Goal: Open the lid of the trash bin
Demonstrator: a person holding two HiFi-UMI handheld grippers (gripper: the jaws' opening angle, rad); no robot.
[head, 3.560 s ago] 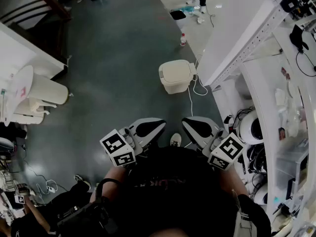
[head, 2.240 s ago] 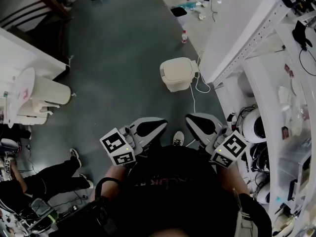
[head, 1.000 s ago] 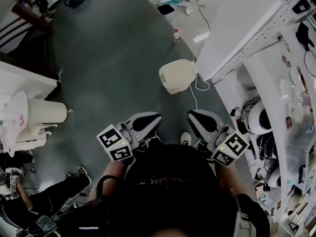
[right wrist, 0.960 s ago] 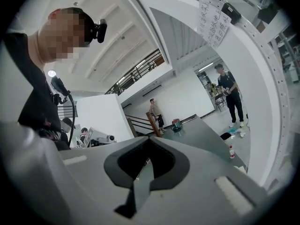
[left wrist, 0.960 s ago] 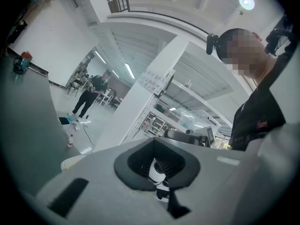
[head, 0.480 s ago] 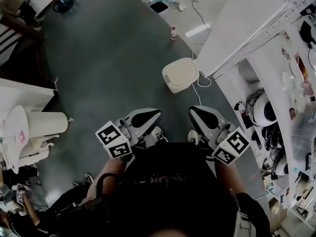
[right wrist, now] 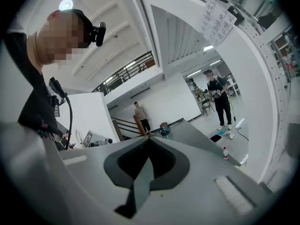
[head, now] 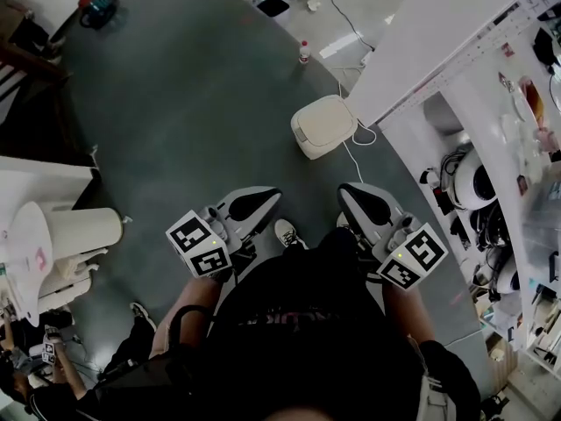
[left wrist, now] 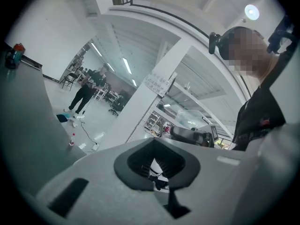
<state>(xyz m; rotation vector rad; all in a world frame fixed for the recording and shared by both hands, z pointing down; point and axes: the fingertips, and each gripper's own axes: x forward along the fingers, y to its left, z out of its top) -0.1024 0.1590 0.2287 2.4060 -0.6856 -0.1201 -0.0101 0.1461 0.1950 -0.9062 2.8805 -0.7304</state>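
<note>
The cream trash bin [head: 323, 124] stands on the dark floor ahead, its lid down, beside the foot of a white partition. My left gripper [head: 248, 207] and right gripper [head: 364, 207] are held close to my body, well short of the bin and roughly level. Both are shut with nothing between the jaws. In the left gripper view the left gripper [left wrist: 153, 140] shows closed tips against the hall. The right gripper view shows the right gripper [right wrist: 149, 138] the same way. The bin appears in neither gripper view.
A white partition [head: 421, 51] and cluttered shelves [head: 491, 191] run along the right. A white cable [head: 355, 152] trails from the bin. A bottle [head: 304, 53] stands beyond it. White furniture [head: 79, 231] sits at the left. A person [right wrist: 220, 100] stands far off.
I have walked on over the dark floor and the scene has swung round. The bin stays ahead between the grippers. Both grippers stay shut near my body.
</note>
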